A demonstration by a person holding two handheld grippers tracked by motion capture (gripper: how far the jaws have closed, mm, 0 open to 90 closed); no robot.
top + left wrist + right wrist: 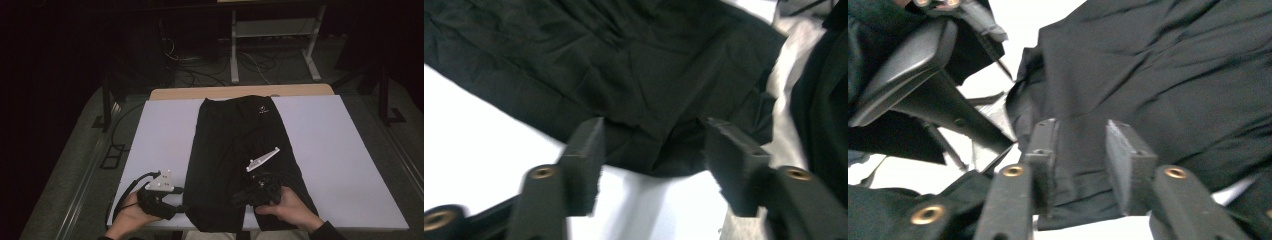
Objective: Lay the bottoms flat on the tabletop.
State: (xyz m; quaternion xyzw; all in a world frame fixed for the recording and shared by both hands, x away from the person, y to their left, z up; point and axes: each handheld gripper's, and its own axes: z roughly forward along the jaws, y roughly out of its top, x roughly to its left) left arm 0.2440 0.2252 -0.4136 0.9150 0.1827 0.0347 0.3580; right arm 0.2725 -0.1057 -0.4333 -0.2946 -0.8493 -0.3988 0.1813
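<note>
Now both grippers, left [176,206] and right [239,199], hover with spread jaws at the black fabric trousers' [240,135] hems, apparently for folding.

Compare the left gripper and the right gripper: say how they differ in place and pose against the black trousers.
The left gripper sits at the outer edge of the black trousers, over the left leg's hem; the right gripper lies on top of the fabric, over the right leg's hem. The left gripper's jaws gape wider than the right's. Both stand open near the hems, pads not pressing on cloth.
</note>
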